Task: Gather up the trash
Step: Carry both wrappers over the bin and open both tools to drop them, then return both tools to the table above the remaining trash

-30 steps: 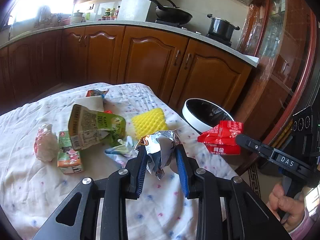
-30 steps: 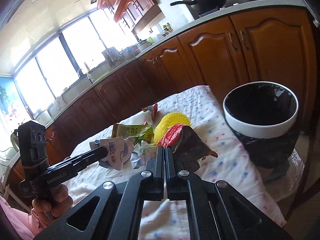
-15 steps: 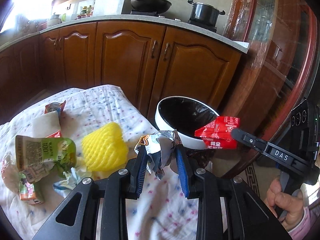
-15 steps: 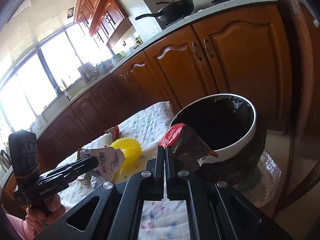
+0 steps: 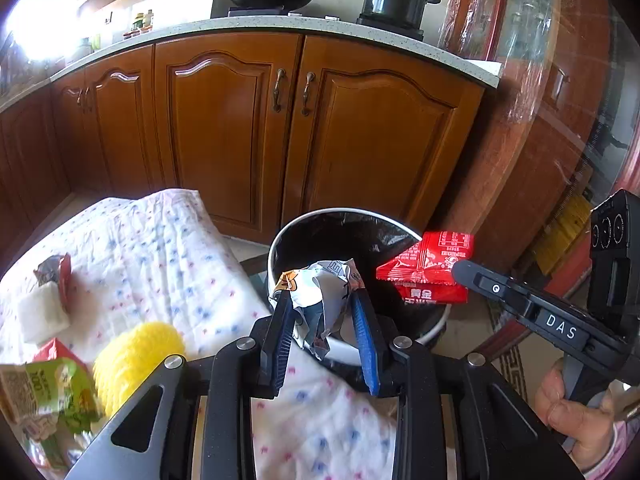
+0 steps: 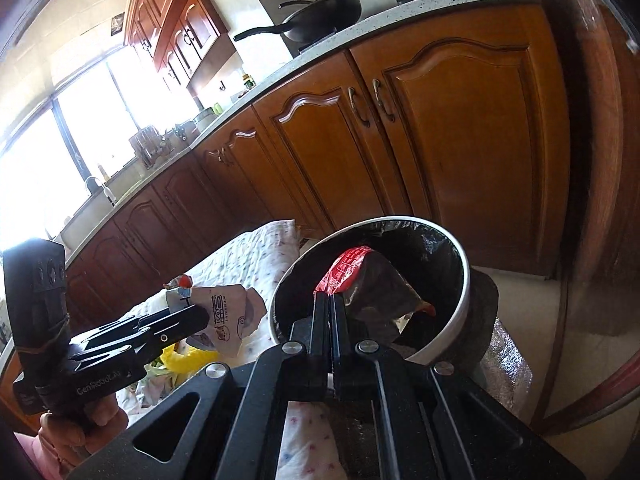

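Note:
My left gripper (image 5: 322,312) is shut on a crumpled silver wrapper (image 5: 320,300) and holds it over the near rim of the white trash bin (image 5: 276,248) lined with a black bag. My right gripper (image 6: 330,300) is shut on a red snack packet (image 6: 360,276) and holds it above the bin's opening (image 6: 462,272). The red packet (image 5: 428,264) and the right gripper (image 5: 460,270) also show in the left wrist view, the silver wrapper (image 6: 226,312) in the right wrist view.
The table with a dotted white cloth (image 5: 160,248) lies left of the bin, with a yellow sponge (image 5: 136,352), a green pouch (image 5: 44,392), a white tissue (image 5: 40,316) and a small red wrapper (image 5: 56,272). Wooden kitchen cabinets (image 5: 288,128) stand behind.
Both grippers have moved right, from over the table to over the trash bin, each still holding its wrapper.

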Demonstrator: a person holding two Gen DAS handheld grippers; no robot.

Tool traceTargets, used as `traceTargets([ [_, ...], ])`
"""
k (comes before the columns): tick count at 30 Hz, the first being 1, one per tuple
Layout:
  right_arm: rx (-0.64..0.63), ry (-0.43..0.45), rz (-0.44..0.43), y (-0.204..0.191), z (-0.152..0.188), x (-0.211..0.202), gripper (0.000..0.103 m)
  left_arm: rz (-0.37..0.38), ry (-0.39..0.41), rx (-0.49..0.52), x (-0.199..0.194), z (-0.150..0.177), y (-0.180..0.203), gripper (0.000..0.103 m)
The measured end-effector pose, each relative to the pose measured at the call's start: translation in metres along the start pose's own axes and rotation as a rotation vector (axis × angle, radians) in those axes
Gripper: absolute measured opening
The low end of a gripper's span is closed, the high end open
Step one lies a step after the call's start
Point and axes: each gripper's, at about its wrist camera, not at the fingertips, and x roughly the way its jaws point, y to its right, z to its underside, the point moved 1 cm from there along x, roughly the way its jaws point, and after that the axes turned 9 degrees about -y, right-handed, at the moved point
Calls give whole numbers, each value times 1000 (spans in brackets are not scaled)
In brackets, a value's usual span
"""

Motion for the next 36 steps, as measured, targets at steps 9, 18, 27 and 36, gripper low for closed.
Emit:
traceTargets([
  [9, 10, -62, 44, 18, -20, 28, 1, -21, -71, 6, 49, -24, 8, 34],
  [18, 52, -70, 45, 32, -27, 31, 41, -21, -86, -24, 60, -28, 6, 55],
  [27, 66, 22, 2, 14, -11, 2, 89, -17, -11, -71, 9, 15, -9, 68],
  [36, 66, 67, -59, -28, 29, -10, 94, -78, 56, -127, -42, 81, -30, 71],
])
